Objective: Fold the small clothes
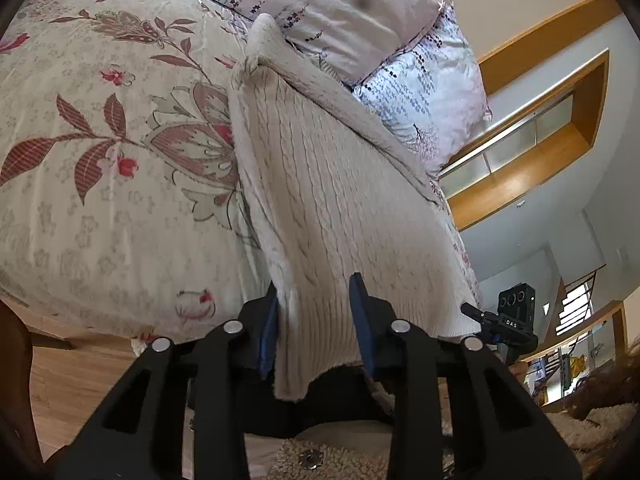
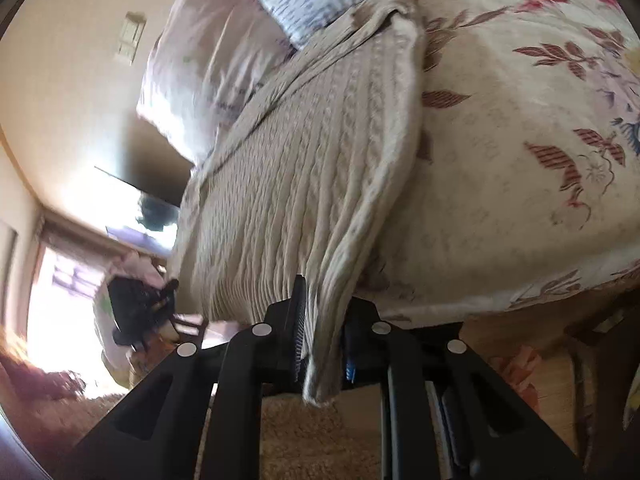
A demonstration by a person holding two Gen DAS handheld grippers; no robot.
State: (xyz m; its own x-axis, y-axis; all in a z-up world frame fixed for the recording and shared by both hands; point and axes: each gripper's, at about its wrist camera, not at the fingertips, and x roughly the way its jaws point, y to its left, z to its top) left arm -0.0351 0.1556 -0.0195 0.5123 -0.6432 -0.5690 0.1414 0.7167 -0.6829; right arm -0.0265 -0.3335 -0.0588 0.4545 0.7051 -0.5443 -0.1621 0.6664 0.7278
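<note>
A cream cable-knit sweater [image 1: 320, 184] lies along the bed's edge, running from the pillows [image 1: 360, 12] at the top of the frame down to the bottom centre, on a floral duvet [image 1: 100, 140]. The left gripper [image 1: 316, 320] has its hem corner hanging between the blue pads, though a firm pinch isn't clear. In the right wrist view, the right gripper [image 2: 322, 340] pinches the other hem corner.

Sweater [image 1: 320, 184] lies on the quilt [image 1: 100, 168] — pillows [image 1: 340, 20] behind.

"DAS" in white on black camera unit [image 1: 516, 312] beyond sweater hem.
</note>
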